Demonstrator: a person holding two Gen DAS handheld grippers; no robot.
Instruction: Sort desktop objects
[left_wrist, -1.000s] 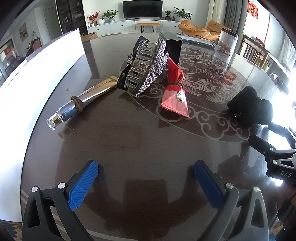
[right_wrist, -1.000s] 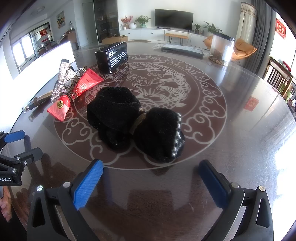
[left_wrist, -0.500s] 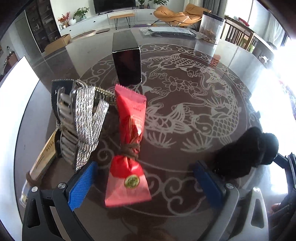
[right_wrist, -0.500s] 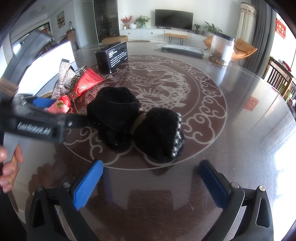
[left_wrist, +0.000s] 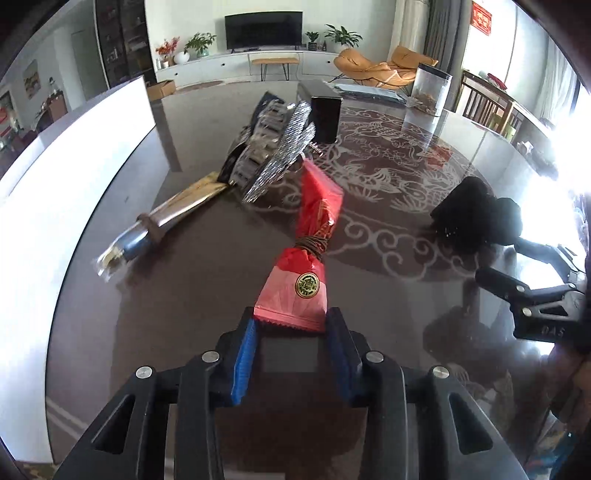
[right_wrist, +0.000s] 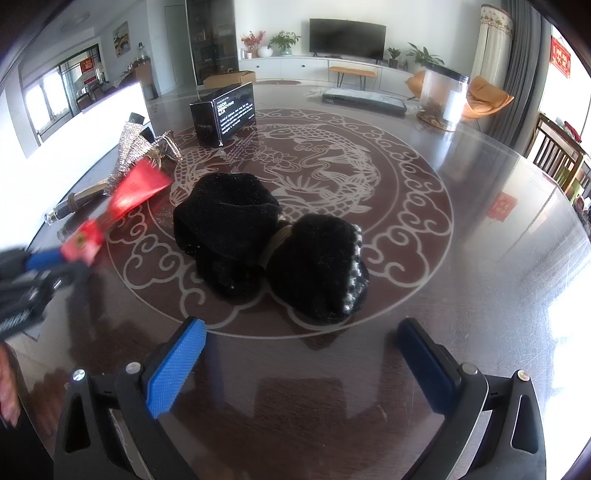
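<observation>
Blue-padded, our left gripper (left_wrist: 290, 332) is closing on the serrated end of the red pouch (left_wrist: 295, 291), held above the tabletop (left_wrist: 184, 288). Our right gripper (right_wrist: 299, 354) stands wide open, empty, before the black bow (right_wrist: 273, 240).

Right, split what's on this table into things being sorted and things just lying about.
Being sorted:
- red packet, between the closing jaws of the left gripper
- black fuzzy bundle
- rhinestone bow
- wrapped tube

Lying about:
- black box
- clear canister
- flat dark pack
</observation>
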